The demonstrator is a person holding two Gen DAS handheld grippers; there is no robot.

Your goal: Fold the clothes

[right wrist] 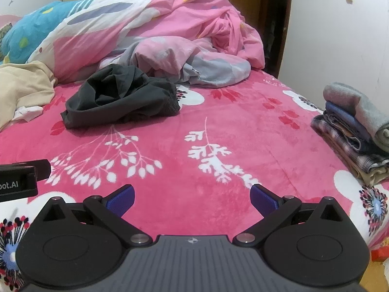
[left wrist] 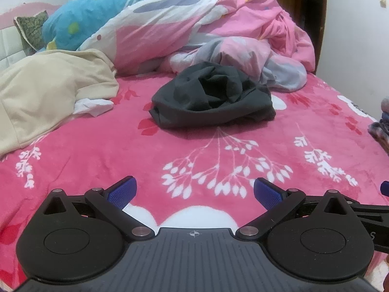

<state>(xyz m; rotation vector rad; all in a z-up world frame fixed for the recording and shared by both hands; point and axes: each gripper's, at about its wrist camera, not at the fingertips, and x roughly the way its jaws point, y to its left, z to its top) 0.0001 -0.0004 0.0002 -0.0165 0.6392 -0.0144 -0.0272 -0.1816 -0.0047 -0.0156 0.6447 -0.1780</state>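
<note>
Already, a neat stack of folded clothes (right wrist: pixel 355 131) sits at the right edge of the pink flowery blanket (right wrist: pixel 218 146). Left to fold is the crumpled dark grey garment (left wrist: pixel 211 95), lying in a heap in the middle of the bed, and maybe the floppy cream cloth (left wrist: pixel 48 92) near it. Both the left gripper (left wrist: pixel 194 192) and right gripper (right wrist: pixel 192 197) are spread wide, holding nothing, well apart from the heap.

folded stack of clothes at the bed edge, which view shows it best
The right wrist view: the folded stack sits whole at the right edge of the pink blanket, with grey, blue and plaid layers clear. The left wrist view catches only a sliver of it, cut off at the frame's right edge.
</note>
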